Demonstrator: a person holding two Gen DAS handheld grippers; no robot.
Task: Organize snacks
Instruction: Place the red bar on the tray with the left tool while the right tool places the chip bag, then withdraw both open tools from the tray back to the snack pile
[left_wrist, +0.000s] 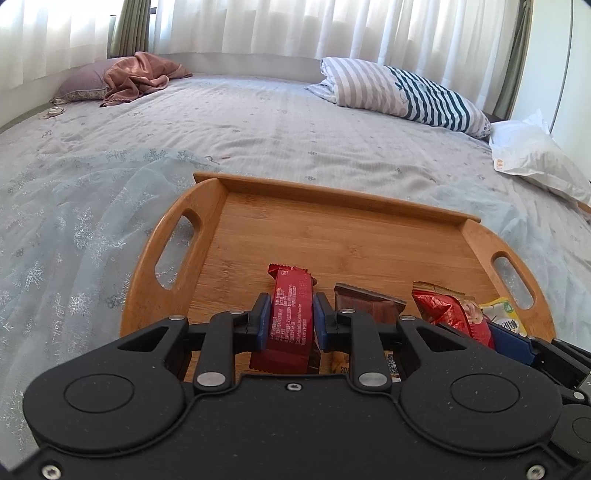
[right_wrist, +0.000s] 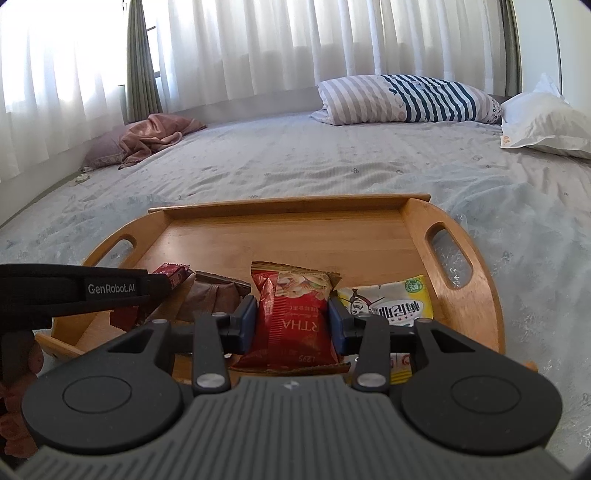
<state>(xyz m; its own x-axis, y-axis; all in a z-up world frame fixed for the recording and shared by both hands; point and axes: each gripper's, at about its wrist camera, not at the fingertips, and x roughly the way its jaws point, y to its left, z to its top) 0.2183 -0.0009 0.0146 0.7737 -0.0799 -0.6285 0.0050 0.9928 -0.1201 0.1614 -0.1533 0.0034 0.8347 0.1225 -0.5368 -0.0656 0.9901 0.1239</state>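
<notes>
We see a wooden tray (left_wrist: 347, 206) with cut-out handles at both ends, lying on a bed covered in a pale patterned sheet (left_wrist: 258, 122). Four snack packets sit in a row along the tray's near edge. Our left gripper (left_wrist: 290, 317) is clenched on a red snack bar (left_wrist: 290, 314), its blue pads pressing both long sides, toward the left end of the row. Just right of it lies a brown packet (left_wrist: 364, 302). Next, our right gripper (right_wrist: 291, 317) grips a red crisp bag (right_wrist: 293, 314) between its blue pads, the bag's crimped top pointing toward the tray's far edge. A yellow and white packet (right_wrist: 391, 301) lies just beside it, nearest the tray's right handle. The far half of the tray is bare wood. Beyond it, a striped pillow (right_wrist: 406, 98) and a white pillow (right_wrist: 543, 125) rest by the curtains (right_wrist: 258, 48), and a pink blanket (right_wrist: 159, 136) is crumpled at the bed's far left corner.
</notes>
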